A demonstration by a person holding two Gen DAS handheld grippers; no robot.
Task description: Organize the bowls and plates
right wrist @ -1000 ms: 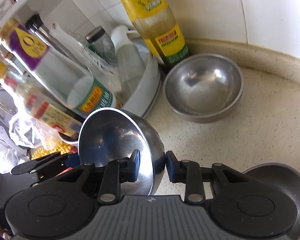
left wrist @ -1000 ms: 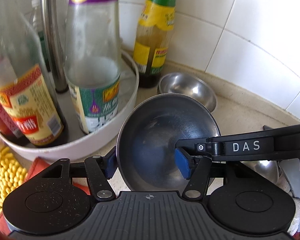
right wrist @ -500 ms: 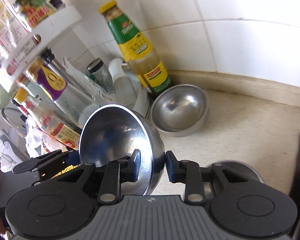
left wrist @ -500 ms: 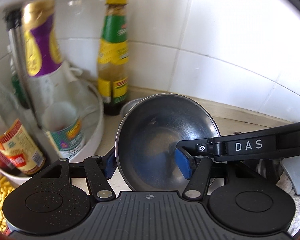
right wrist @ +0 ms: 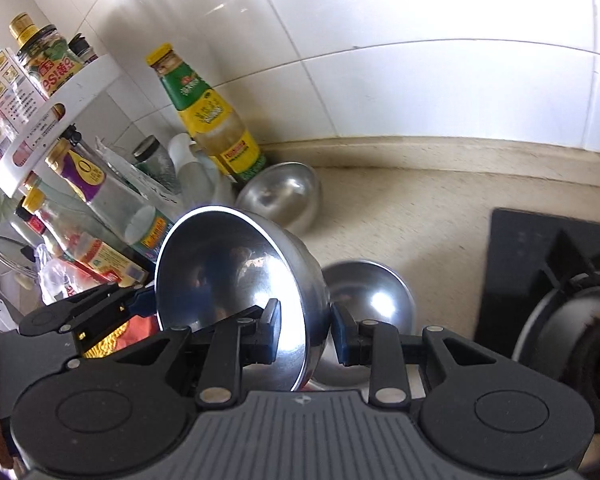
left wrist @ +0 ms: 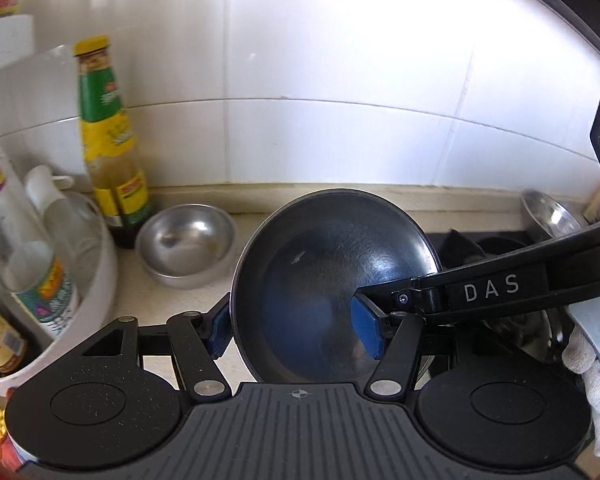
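Tongs (left wrist: 296, 330) (right wrist: 305, 330) of both hands clamp steel bowl (left wrist: 336, 280) rim.

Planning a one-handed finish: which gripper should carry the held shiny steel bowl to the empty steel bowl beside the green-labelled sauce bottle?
Probably left. The left gripper clamps the held steel bowl on the side nearer the empty steel bowl; the right gripper pinches the far wall.

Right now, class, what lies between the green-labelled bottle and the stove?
In the right wrist view, bare countertop, apart from a steel bowl beside the bottle; stove.
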